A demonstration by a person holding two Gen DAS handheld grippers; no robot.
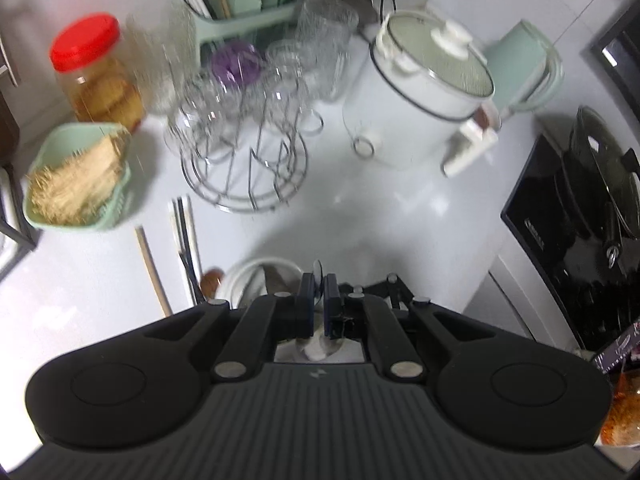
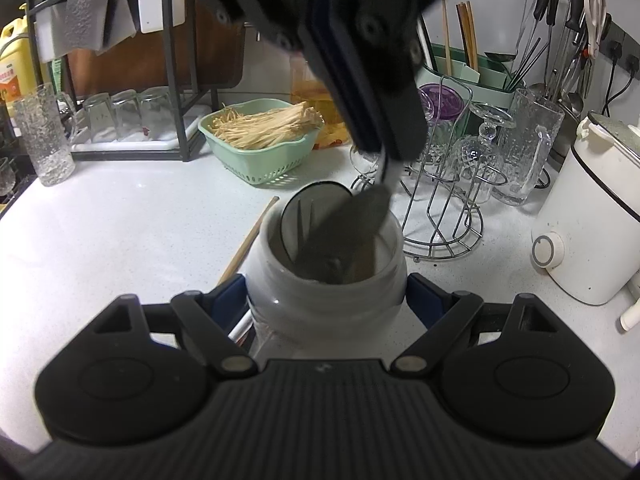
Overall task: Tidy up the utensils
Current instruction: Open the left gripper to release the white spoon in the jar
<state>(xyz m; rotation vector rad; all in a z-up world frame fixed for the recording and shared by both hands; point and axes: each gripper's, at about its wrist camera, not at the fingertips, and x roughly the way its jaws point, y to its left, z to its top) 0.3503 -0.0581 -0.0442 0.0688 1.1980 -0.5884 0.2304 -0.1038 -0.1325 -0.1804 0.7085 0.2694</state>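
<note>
My right gripper (image 2: 326, 305) is shut on a white ceramic jar (image 2: 276, 280), with one blue pad on each side of its body. The jar stands on the white counter and has several utensils inside it. From the top of the right wrist view my left gripper (image 2: 383, 155) points steeply down, shut on the handle of a metal spoon (image 2: 370, 206). The spoon's bowl hangs at the jar's mouth. In the left wrist view the left gripper (image 1: 319, 292) pinches the spoon's handle end (image 1: 318, 270), and the jar's rim (image 1: 236, 280) shows just left of the pads.
A loose wooden chopstick (image 2: 250, 240) and more chopsticks (image 1: 186, 236) lie on the counter left of the jar. Behind it are a green basket of mushrooms (image 2: 260, 140), a wire rack of glasses (image 2: 452, 200) and a white cooker (image 2: 592, 220). A black cooktop (image 1: 560, 232) sits right.
</note>
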